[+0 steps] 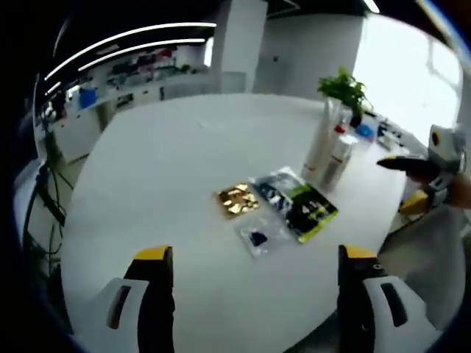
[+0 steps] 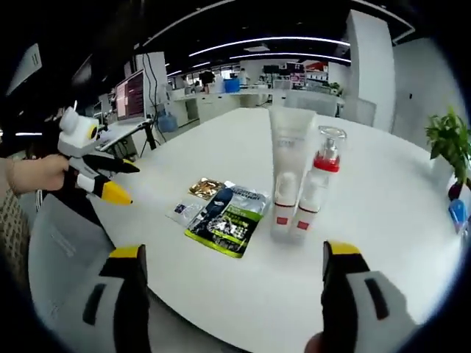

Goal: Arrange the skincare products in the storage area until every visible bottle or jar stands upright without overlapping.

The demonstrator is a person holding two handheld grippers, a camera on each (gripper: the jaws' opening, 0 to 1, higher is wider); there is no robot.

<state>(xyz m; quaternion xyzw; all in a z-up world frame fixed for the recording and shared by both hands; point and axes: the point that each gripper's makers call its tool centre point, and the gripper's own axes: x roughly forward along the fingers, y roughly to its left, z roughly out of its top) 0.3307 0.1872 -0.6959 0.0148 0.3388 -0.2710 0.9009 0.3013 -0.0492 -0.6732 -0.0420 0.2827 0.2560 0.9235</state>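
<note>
R gripper jaws apart, empty, bottom of frame; white tube & pump bottle upright, touching, frame centre. Sachets flat just left. L gripper jaws apart, empty, over white table.

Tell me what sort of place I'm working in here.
Most likely an open-plan office or lab. A big white round table holds the tube, pump bottle and sachets; behind it are a desk with a monitor, strip ceiling lights and a potted plant.
</note>
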